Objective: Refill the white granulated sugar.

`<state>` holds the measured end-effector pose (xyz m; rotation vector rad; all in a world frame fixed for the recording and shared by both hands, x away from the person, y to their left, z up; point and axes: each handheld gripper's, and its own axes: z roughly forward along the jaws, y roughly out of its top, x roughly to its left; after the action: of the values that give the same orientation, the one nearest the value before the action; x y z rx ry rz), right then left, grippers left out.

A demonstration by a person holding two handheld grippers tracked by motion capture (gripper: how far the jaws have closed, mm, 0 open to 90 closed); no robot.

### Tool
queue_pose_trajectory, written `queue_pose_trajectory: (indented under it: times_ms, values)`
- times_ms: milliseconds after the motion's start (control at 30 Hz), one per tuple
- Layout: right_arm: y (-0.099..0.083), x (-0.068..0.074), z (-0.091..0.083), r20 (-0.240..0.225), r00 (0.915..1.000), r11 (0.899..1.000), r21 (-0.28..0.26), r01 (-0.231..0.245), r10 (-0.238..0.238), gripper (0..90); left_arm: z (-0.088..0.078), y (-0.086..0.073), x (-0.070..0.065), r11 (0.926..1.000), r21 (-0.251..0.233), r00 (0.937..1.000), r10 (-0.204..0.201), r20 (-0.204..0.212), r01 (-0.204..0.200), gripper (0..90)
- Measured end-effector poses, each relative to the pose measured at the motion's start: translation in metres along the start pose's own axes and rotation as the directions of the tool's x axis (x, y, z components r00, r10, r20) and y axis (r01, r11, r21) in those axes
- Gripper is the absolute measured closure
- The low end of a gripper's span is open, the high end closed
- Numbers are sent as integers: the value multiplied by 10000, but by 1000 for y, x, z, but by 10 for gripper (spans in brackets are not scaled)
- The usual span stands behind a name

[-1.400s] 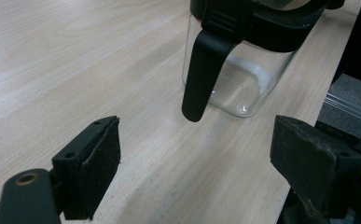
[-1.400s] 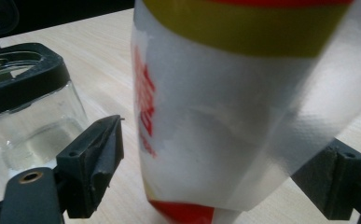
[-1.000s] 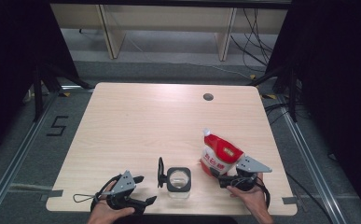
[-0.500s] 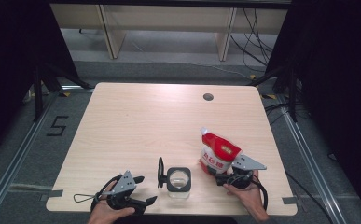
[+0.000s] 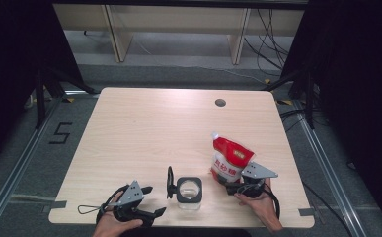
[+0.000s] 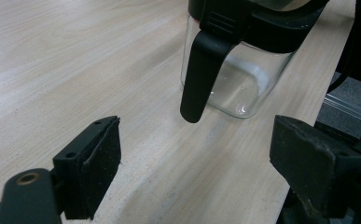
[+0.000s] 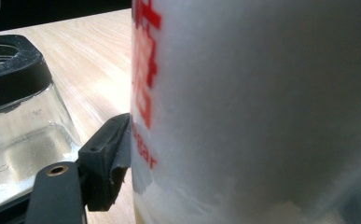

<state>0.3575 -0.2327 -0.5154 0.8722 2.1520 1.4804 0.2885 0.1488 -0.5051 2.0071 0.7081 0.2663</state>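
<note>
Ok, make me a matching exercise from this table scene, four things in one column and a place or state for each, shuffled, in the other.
Things:
1. sugar pouch
2. glass jar
3. left gripper
4. cable hole

Places or states:
A. near the table's far edge
B. jaws wide apart, nothing between them
C. red and white, between the jaws of the right gripper
D. black collar, lid flipped open, a little white powder at the bottom

Pairs: 1-C, 2-D, 3-B, 4-A
</note>
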Motion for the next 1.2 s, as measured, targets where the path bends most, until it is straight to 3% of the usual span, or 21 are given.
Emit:
queue_pose_trajectory:
  times_ms: [100,167,200,333,367,500,533,600,867,967,1000,1033,1133,1167,1200]
  values:
    - [0,-1,1,128,9998,9997,-186,178,-176,287,0,0,0,10000,12,10000,-18,4,18,160]
    - [1,-1,0,88,9999,9999,71,107,-108,290,0,0,0,10000,9,10000,3,12,-3,160]
    - [1,-3,1,-7,9999,9999,-7,164,-164,290,0,0,-1,9997,-2,9997,-246,-14,246,160]
    - [2,-5,3,-94,9993,9994,-32,359,-359,290,0,0,1,10000,40,10000,66,-19,-66,160]
    - [2,-3,3,-104,9999,9999,58,122,-122,291,0,0,0,10000,7,10000,-1,18,1,160]
    - [2,-3,5,-90,9999,9999,91,127,-126,291,0,0,1,9999,74,9999,104,-16,-104,160]
    - [3,-6,7,-124,9988,9988,97,470,-469,291,0,0,1,10000,48,10000,59,1,-59,160]
    - [4,-6,6,-161,9986,9985,232,498,-495,293,0,0,1,10000,61,10000,71,-2,-71,160]
    - [4,-4,7,-225,9991,9991,204,367,-362,313,0,1,0,10000,-43,10000,-15,48,15,160]
    - [5,-2,6,54,9992,9988,285,405,-407,321,0,0,1,10000,-35,10000,-40,59,40,160]
    - [6,2,6,81,9997,9991,356,209,-212,329,0,0,1,10000,-23,10000,-32,62,32,160]
    - [7,0,6,111,9981,9978,295,598,-601,331,0,0,1,10000,-29,10000,-38,59,38,160]
    - [8,3,5,132,9973,9966,419,711,-718,334,-1,0,0,9993,-118,9994,-343,-5,343,161]
    - [8,5,5,224,9959,9953,446,865,-876,337,-2,0,2,9999,-91,10000,-48,22,48,161]
    - [9,6,4,276,9954,9946,508,907,-921,338,-2,0,2,9999,-97,10000,-47,15,47,161]
